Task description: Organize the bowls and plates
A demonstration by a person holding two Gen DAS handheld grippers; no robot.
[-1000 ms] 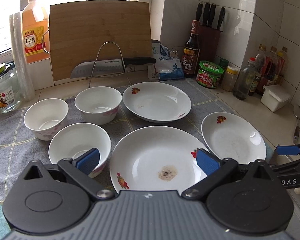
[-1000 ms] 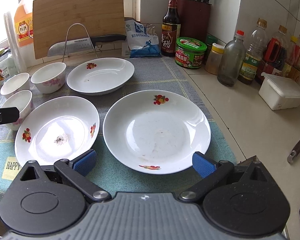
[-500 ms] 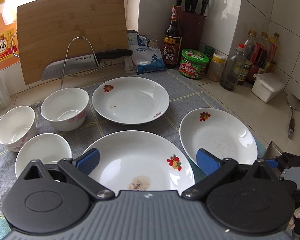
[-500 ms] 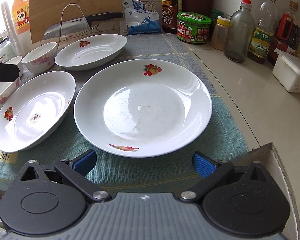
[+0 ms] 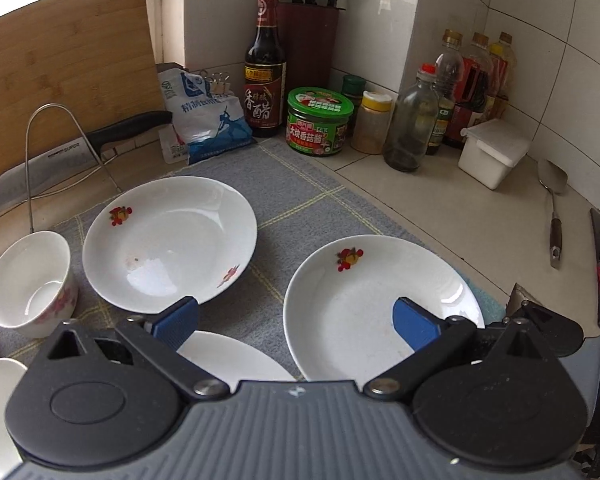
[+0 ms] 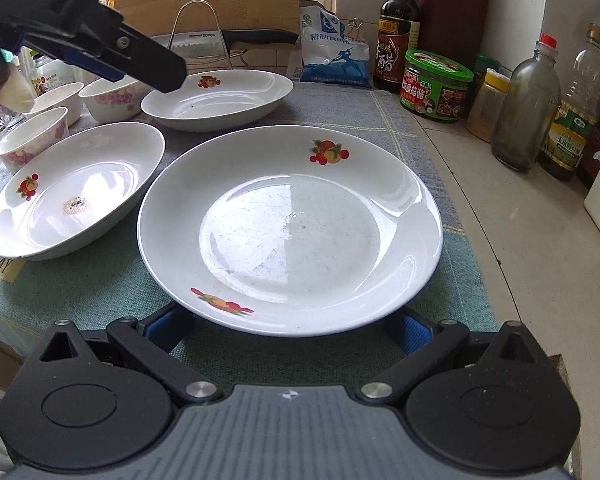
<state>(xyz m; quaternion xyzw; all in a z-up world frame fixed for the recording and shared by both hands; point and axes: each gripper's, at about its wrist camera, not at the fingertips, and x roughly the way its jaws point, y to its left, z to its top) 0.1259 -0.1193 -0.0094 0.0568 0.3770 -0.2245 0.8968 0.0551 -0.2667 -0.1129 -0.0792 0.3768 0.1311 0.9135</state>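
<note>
Three empty plates (image 6: 288,224), one (image 6: 72,196) bearing dark residue (image 6: 75,204).

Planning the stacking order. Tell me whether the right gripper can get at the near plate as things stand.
Probably yes. The right gripper is open, its fingers astride the near plate's front rim, with nothing between them. The left gripper hangs farther back, over the other dishes.

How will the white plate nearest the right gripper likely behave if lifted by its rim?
The plate looks glazed, judging by its bright reflections, so its rim may slip between the fingers. It looks like ceramic: probably stiff and breakable if dropped. Being wide and shallow, it may tilt when held at one edge.
</note>
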